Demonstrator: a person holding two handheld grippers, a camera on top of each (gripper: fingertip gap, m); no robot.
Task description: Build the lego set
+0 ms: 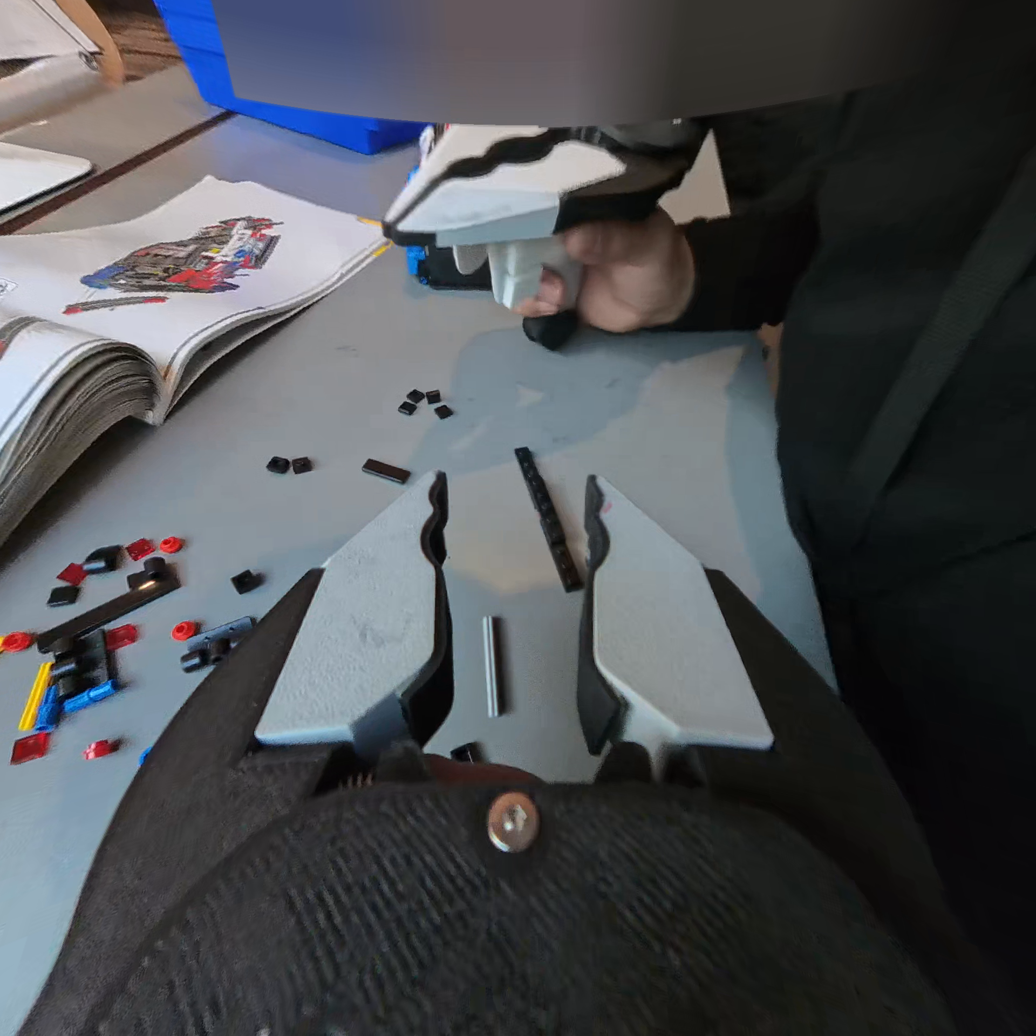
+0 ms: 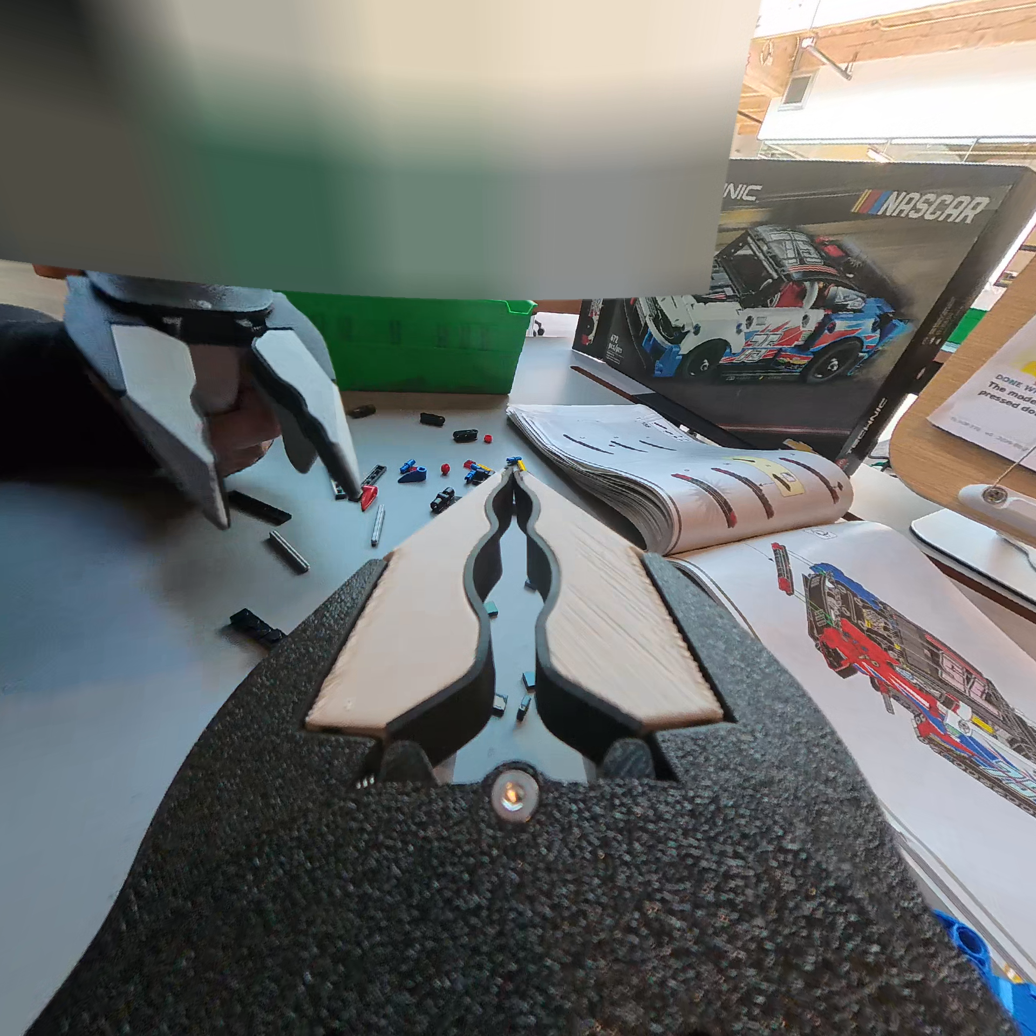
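Note:
My left gripper [image 1: 516, 486] is open and empty, low over the grey table [image 1: 644, 403]. A long thin black plate [image 1: 546, 516] lies on the table between its fingers, close to the right finger. A grey axle [image 1: 492, 667] lies farther back between them. In the right wrist view the left gripper [image 2: 291, 504] stands over the same black plate [image 2: 258, 507]. My right gripper [image 2: 513, 476] is shut, with nothing visible between its tips. It also shows in the left wrist view [image 1: 392, 227], held in a hand above the table.
An open instruction booklet [image 1: 196, 269] [image 2: 729, 493] lies beside the work area. Loose red, black, blue and yellow pieces [image 1: 101, 628] and small black tiles [image 1: 423, 403] are scattered about. The set's box [image 2: 813, 314], a green bin [image 2: 426, 347] and a blue bin [image 1: 291, 95] stand behind. Measured from the fingertips, the grey axle [image 1: 492, 667] is 8 centimetres or so from the left gripper and 15 centimetres from the right. The right camera catches it too, in the right wrist view [image 2: 286, 550].

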